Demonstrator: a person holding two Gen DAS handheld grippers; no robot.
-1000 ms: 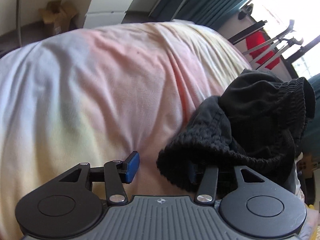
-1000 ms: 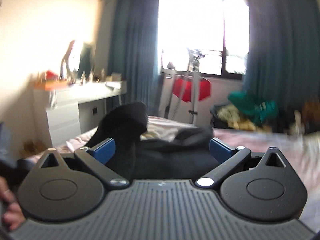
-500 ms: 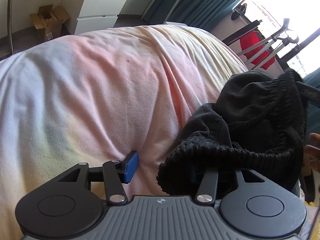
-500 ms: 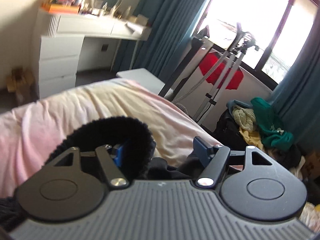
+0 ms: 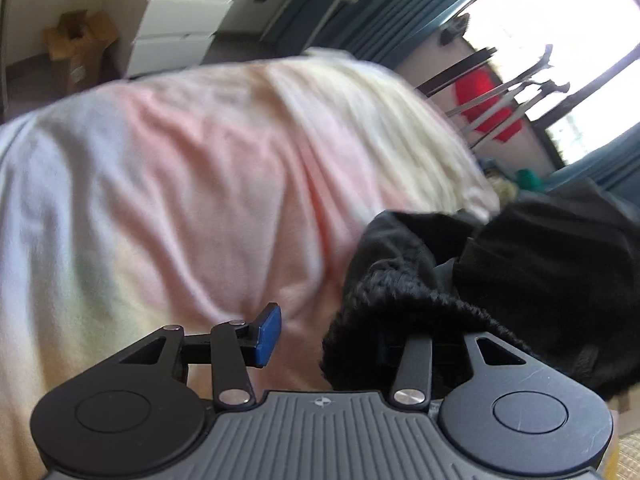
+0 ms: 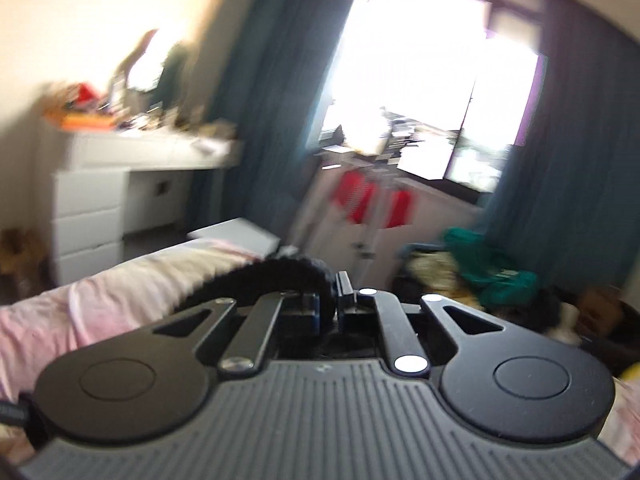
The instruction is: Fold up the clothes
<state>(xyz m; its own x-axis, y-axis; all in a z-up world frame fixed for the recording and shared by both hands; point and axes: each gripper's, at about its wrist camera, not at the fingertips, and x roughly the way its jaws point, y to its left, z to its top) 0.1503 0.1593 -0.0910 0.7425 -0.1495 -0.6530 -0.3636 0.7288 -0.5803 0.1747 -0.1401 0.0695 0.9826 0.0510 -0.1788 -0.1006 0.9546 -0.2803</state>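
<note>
Black knit garment [image 5: 500,280] is heaped on the pink bedsheet [image 5: 180,180], its ribbed hem being closed on by right gripper [image 6: 328,304] and by still-parted left gripper [image 5: 324,332]; shallow bites could be pulled free.

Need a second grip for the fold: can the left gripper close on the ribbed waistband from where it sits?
Probably yes: the left gripper already has the black garment's ribbed waistband draped over one finger, its jaws closing, nothing blocking.

daylight floods from the blown-out window [image 6: 432,92]; both fisheye views are motion-blurred, edges curved and dark.
</note>
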